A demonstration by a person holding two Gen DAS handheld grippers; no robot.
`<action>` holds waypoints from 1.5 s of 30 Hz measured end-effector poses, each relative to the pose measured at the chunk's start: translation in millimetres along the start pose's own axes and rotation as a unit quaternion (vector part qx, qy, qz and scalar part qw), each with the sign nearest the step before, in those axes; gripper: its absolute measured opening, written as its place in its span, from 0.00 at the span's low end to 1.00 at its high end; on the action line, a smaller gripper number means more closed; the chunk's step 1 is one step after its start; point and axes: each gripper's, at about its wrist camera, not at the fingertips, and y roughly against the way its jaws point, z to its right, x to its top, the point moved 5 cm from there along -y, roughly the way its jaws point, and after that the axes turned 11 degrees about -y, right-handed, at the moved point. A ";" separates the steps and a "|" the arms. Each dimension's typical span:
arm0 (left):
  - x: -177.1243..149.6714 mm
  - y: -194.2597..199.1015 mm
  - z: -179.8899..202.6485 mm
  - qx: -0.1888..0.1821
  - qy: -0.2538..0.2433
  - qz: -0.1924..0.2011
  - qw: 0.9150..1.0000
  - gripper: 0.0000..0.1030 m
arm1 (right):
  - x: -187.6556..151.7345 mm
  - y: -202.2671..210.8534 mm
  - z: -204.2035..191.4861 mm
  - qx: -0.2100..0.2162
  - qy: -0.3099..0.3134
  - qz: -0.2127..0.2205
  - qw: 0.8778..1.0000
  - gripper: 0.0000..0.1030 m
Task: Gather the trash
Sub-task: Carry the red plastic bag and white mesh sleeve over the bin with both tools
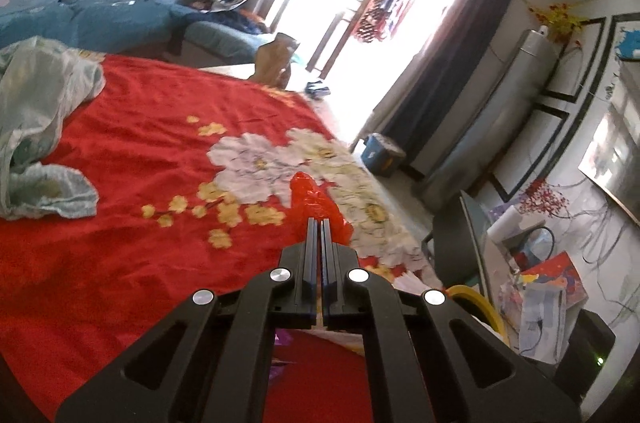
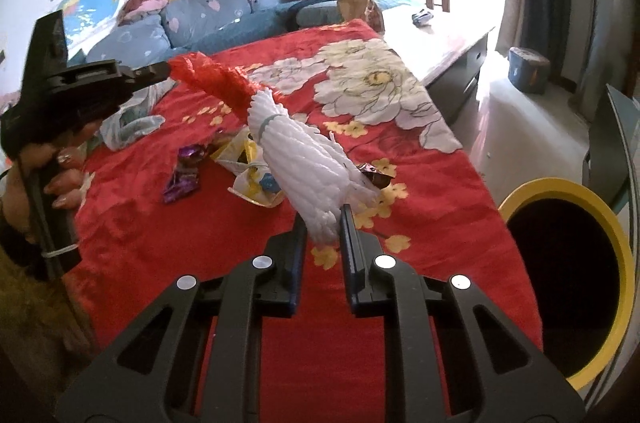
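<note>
Indoors, hand-held grippers (image 2: 323, 223) (image 1: 319, 221) pinch foam net (image 2: 304, 159) and red bag (image 1: 316, 203) over a red cloth (image 2: 420, 191)

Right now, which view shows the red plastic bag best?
The right wrist view: the red plastic bag shows side-on, pinched in the left gripper above the red cloth. In the left wrist view only a crumpled bit pokes past the shut fingers.

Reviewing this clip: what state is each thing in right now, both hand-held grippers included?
Left hand-held gripper: shut on the red plastic bag.
Red plastic bag: crumpled, held up off the cloth.
Right hand-held gripper: shut on the white foam net.
White foam net: bunched, tied with a band, lifted.
Yellow-rimmed bin: open, dark inside.
Purple wrappers: lying on the red cloth.
</note>
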 end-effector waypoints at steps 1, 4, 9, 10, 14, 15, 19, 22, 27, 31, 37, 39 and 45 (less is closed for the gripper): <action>0.9 1.7 4.9 -0.003 -0.004 0.002 1.000 0.01 | 1.4 0.9 1.9 -0.001 -0.002 0.002 1.000 0.11; 4.7 4.7 17.6 -0.012 -0.015 0.007 1.000 0.01 | 5.9 6.2 8.0 -0.004 -0.009 0.009 1.000 0.11; 9.9 9.9 37.3 -0.026 -0.030 0.015 0.999 0.01 | 13.1 15.4 16.5 0.006 -0.028 0.017 0.999 0.11; 10.9 11.0 40.9 -0.029 -0.034 0.016 0.999 0.01 | 14.2 17.4 18.0 0.008 -0.031 0.018 0.999 0.11; 13.8 15.3 55.3 -0.040 -0.049 0.020 0.998 0.01 | 17.4 23.1 25.5 0.014 -0.042 0.020 0.999 0.11; 14.6 15.9 59.7 -0.043 -0.052 0.021 0.997 0.01 | 17.5 23.8 27.8 0.015 -0.046 0.020 0.999 0.11; 16.8 19.5 73.0 -0.054 -0.065 0.025 0.996 0.01 | 17.2 28.3 39.1 0.019 -0.064 0.018 0.998 0.11; 19.2 22.7 84.1 -0.062 -0.073 0.028 0.995 0.01 | 8.8 26.6 38.1 0.022 -0.060 0.007 0.998 0.11; 23.3 27.8 100.8 -0.075 -0.087 0.033 0.993 0.01 | -16.0 14.7 33.2 0.027 -0.047 -0.029 0.998 0.11; 26.4 32.9 113.7 -0.083 -0.098 0.036 0.991 0.01 | -27.1 6.6 30.6 0.030 -0.044 -0.048 0.997 0.12; 27.0 35.1 131.3 -0.096 -0.110 0.036 0.989 0.01 | -29.5 8.8 31.2 0.034 -0.046 -0.049 0.997 0.11; 26.7 35.2 137.9 -0.102 -0.115 0.036 0.987 0.01 | -22.8 16.6 34.0 0.031 -0.044 -0.034 0.998 0.11; 27.7 33.0 160.7 -0.120 -0.131 0.036 0.984 0.01 | -3.7 36.7 55.0 0.018 -0.065 0.003 0.998 0.11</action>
